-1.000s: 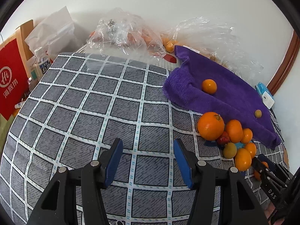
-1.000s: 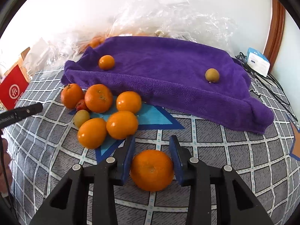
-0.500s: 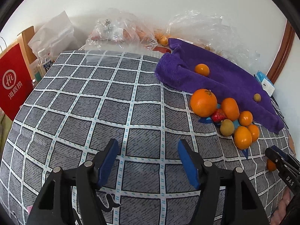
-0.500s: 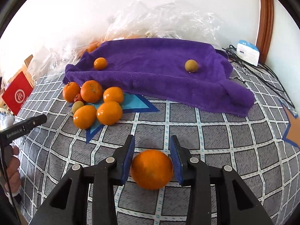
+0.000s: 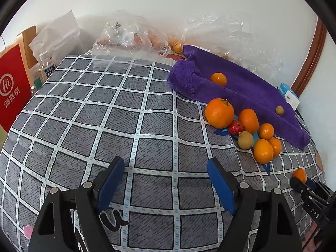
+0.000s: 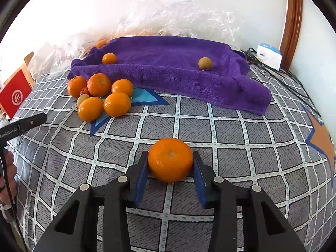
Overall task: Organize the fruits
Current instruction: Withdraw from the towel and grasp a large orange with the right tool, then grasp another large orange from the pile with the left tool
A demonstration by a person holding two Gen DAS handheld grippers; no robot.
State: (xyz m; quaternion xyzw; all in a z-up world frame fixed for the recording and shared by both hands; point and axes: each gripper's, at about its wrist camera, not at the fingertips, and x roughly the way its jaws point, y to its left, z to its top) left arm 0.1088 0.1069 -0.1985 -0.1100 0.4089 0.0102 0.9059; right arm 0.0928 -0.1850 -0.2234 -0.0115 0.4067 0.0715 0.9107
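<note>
Nearest in the right wrist view, the right gripper (image 6: 170, 169) sits at the bottom centre of the frame with its blue pads pressed against both sides of a mandarin (image 6: 170, 159), held just above the grey checked cloth (image 6: 231, 130). In the left wrist view, the left gripper (image 5: 166, 182) fills the lower part of the frame; its jaws are opening, already wide, with only the checked cloth showing between them.

Farther up and to the left in the right wrist view lies a cluster of oranges (image 6: 100, 94), touching one another, with a small greenish-brown fruit (image 6: 82, 99) tucked against its lower left side. In the left wrist view a red strawberry (image 5: 235, 127) shows wedged among that cluster, right of centre. At the left edge of the right wrist view a hand (image 6: 8, 174) shows beside the black tip of the other gripper.

Behind the cluster, across the upper middle of the frame, spreads a purple towel (image 6: 178, 69). On it rest a small orange (image 6: 109, 58) near its left end and a round brownish fruit (image 6: 205, 63) toward its right, well apart. Beyond the towel, clear plastic bags (image 6: 178, 16) are heaped against the white wall, and a red carton (image 6: 14, 96) stands at the far left.
</note>
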